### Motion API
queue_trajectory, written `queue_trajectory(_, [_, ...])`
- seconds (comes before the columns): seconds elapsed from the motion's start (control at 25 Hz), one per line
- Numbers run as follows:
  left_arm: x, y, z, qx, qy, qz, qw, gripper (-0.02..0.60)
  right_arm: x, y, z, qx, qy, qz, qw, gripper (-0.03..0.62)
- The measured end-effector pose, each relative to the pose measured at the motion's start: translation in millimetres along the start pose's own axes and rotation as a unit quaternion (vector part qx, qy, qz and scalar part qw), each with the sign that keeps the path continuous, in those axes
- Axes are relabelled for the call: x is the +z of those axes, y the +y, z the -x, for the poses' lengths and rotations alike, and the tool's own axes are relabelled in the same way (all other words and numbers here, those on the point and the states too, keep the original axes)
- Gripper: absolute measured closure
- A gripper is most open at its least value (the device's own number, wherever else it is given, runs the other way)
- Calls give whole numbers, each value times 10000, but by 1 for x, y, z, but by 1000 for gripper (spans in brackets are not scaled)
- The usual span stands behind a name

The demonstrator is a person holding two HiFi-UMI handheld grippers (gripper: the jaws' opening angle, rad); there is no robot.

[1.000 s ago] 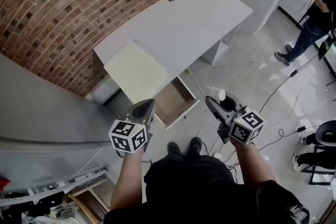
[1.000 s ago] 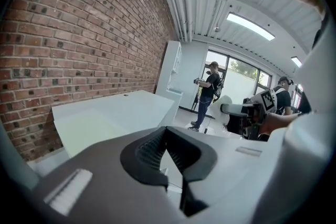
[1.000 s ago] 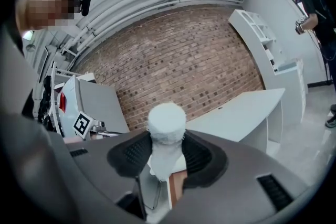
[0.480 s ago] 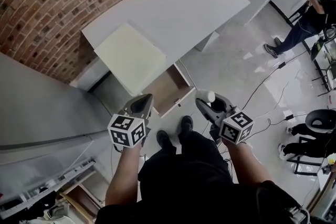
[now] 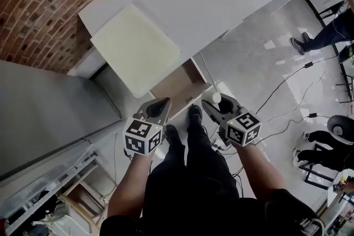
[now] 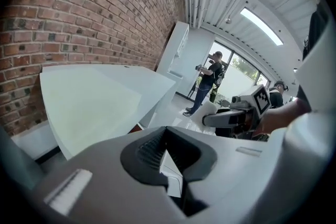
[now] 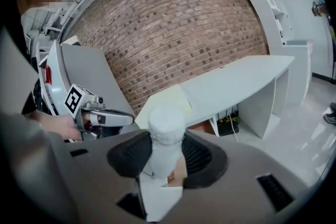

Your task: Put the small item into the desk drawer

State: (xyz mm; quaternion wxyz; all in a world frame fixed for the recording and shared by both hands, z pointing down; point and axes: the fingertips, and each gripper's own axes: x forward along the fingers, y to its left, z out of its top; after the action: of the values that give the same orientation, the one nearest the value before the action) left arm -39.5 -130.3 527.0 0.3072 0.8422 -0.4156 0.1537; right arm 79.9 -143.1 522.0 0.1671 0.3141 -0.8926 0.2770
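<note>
Small white item (image 7: 166,131) sits clamped between right gripper's (image 7: 167,153) jaws.

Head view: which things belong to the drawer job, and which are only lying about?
Job: white item, held in right tool; open drawer; desk.
Lying about: pale board on desk; floor cables.

An office workspace: white desk (image 5: 221,0) against a brick wall (image 5: 33,0) (cables (image 5: 285,81) trail over the floor (image 5: 249,63))
</note>
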Motion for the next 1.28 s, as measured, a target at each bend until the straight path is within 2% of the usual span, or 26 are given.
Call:
queue_trajectory(0.28, [-43,21,-36,58,242,412,9988,571,-47,-23,-53,172,622,4,9979,430])
queue_trajectory(0.56, [-78,46,-62,214,402,608,9971,571,-83,-52,-103,239,1108,276,9932,430])
queue_trajectory(0.72, [-95,59,-66,383,428,844,9948,571,-101,-65,-126,274,1387,452,9889,430])
queue_trajectory(1.08, [-119,81,-70,648,404,1172,9902,571,-143,-80,-172,635,2261,1296,9633,430])
queue_trajectory(1.28, [-132,90,-69,808,387,1288,9876,571,-163,-82,-199,753,2661,1906,9419,430])
